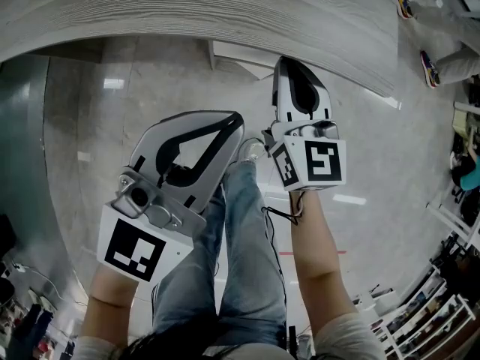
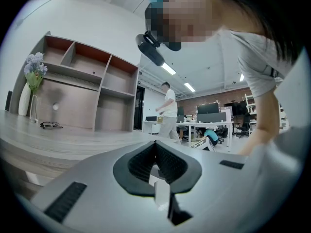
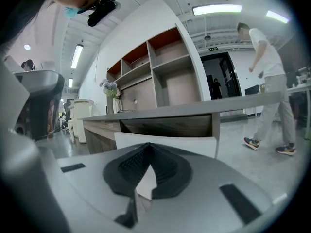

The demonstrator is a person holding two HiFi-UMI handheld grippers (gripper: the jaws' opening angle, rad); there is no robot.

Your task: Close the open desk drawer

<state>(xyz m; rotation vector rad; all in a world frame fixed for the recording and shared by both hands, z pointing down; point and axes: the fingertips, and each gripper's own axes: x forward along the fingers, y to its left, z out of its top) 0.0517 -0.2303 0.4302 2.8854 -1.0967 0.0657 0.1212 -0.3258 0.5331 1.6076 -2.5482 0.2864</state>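
A grey, glossy stone-tile floor (image 1: 150,88) fills most of the head view. Across the top of that view runs the long bench (image 1: 225,6), its flat top of pale, streaked wood grain bent into a curve by the lens. In the left gripper view, a tall shelf unit (image 2: 87,81) stands along the bench's far edge. It has white frames, reddish-brown backs and square open compartments, and the ones that show are bare.

The open white drawer (image 3: 165,139) hangs under the bench's front edge, near its right end. Its smooth, flat front panel stands out from a dark, wood-lined recess. The panel hides the inside, so its contents cannot be told. From the head view only a white corner (image 1: 240,55) of it shows.

The left tongs (image 2: 155,144), a smooth grey shell with black ribbed pads, are pressed together on nothing and are held over the floor, off the bench's front edge. The right tongs (image 3: 148,147) are of the same build and are likewise pressed together and empty. They point at the drawer front, but whether they touch it cannot be told.

A bunch of pale blue flowers (image 2: 35,68) and dark-framed spectacles (image 2: 51,125) sit by the bench's far left end.
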